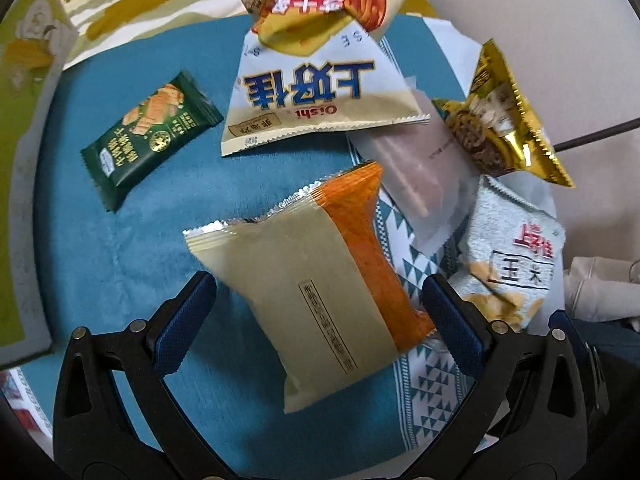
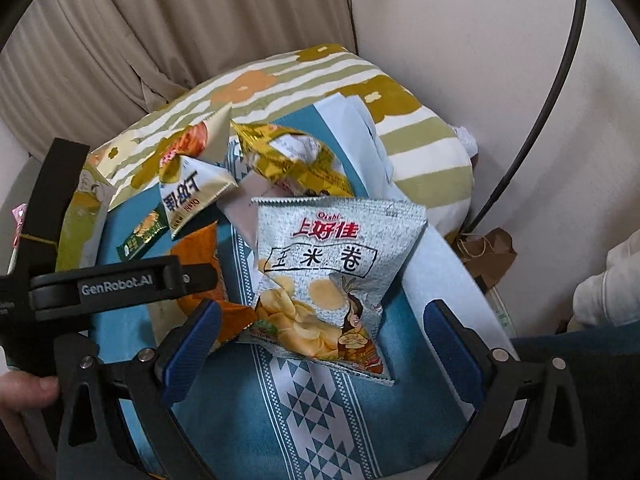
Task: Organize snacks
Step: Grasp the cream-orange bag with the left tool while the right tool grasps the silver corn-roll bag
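Observation:
Several snack packs lie on a blue cloth [image 1: 120, 248]. A beige-and-orange pack [image 1: 320, 300] lies between the fingers of my open left gripper [image 1: 320, 320], untouched. A green pack [image 1: 148, 136] lies far left, a white Oishi bag [image 1: 308, 92] at the back, a gold bag [image 1: 500, 128] and a clear packet [image 1: 420, 176] to the right. A silver corn-roll bag [image 1: 512, 264] lies at the right. In the right wrist view that silver bag [image 2: 332, 280] lies between the fingers of my open right gripper [image 2: 324, 344]. The left gripper's body [image 2: 120, 284] crosses that view's left side.
A striped flowered cushion [image 2: 420, 128] lies behind the cloth against a beige sofa back [image 2: 160, 20]. A green printed bag [image 1: 24, 120] stands at the left. A white wall and a dark cable [image 2: 560, 80] are to the right, with a brown paper bag [image 2: 492, 252] below.

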The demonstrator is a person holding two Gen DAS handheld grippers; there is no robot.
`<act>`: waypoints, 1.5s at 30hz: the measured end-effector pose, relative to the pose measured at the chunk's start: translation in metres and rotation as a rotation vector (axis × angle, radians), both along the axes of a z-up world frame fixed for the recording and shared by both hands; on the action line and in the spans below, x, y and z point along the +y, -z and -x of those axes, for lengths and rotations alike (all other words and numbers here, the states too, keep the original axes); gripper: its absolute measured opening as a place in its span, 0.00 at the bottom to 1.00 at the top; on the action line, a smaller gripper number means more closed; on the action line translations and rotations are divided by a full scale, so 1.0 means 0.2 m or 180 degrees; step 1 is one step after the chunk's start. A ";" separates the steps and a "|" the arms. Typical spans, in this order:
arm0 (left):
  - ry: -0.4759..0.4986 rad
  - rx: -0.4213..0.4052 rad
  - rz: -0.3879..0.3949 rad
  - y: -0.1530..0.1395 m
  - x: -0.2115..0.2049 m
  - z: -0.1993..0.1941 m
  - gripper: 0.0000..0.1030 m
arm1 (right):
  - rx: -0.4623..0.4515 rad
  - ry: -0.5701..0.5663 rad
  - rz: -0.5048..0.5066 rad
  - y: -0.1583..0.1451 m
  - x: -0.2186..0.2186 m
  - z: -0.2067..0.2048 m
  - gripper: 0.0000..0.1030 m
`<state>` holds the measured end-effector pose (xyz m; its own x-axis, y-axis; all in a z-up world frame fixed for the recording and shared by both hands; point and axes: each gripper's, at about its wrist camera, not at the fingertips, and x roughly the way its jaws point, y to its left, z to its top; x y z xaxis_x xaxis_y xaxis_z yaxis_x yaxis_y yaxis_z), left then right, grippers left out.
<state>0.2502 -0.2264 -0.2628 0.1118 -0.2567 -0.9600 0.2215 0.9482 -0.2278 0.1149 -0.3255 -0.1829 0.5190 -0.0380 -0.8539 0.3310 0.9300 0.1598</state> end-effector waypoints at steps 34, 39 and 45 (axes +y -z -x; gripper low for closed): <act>0.0233 -0.0185 -0.0190 -0.01 0.19 0.15 0.62 | 0.0169 0.0044 -0.0038 0.18 -0.01 -0.19 0.60; 0.0183 -0.0210 -0.0199 -0.03 0.21 0.19 0.62 | 0.0098 -0.0057 -0.0014 0.15 0.02 -0.15 0.52; 0.0097 -0.0345 -0.0116 -0.16 0.23 0.26 0.61 | -0.0032 -0.0194 0.0010 0.05 0.05 -0.08 0.52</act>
